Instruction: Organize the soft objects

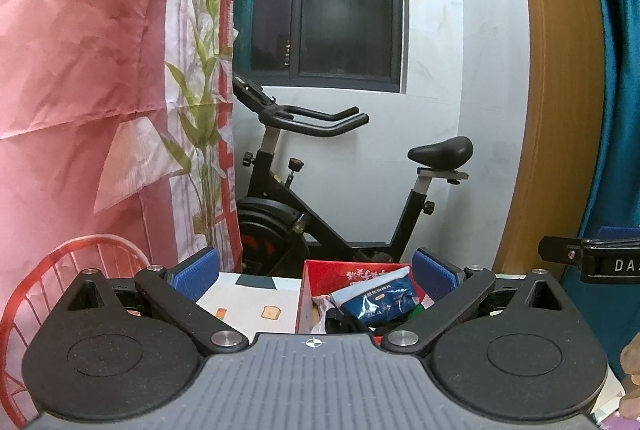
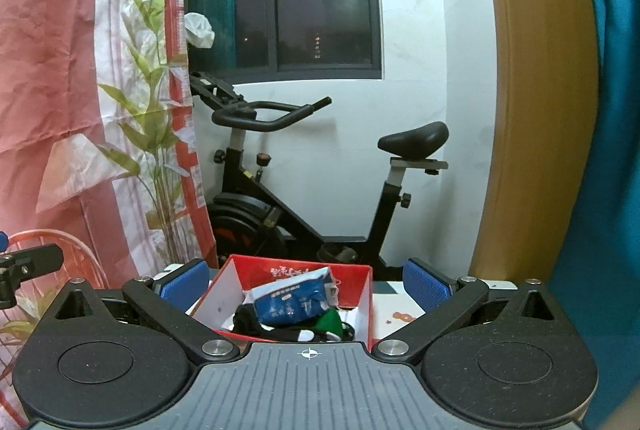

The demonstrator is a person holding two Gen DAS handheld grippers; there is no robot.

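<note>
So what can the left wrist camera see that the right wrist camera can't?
Only the left wrist view shows a toast picture on the table surface and fingers at the right edge. Only the right wrist view shows a white cloth by the window and a green item in the box. Both show the red box, blue packet, exercise bike and open grippers.

Box: we see a red box [image 2: 362,280], open-topped, white inside.
Pouch: blue-and-white soft pack [image 2: 294,300], tilted, atop dark and green items [image 2: 330,322], our 12 o'clock.
</note>
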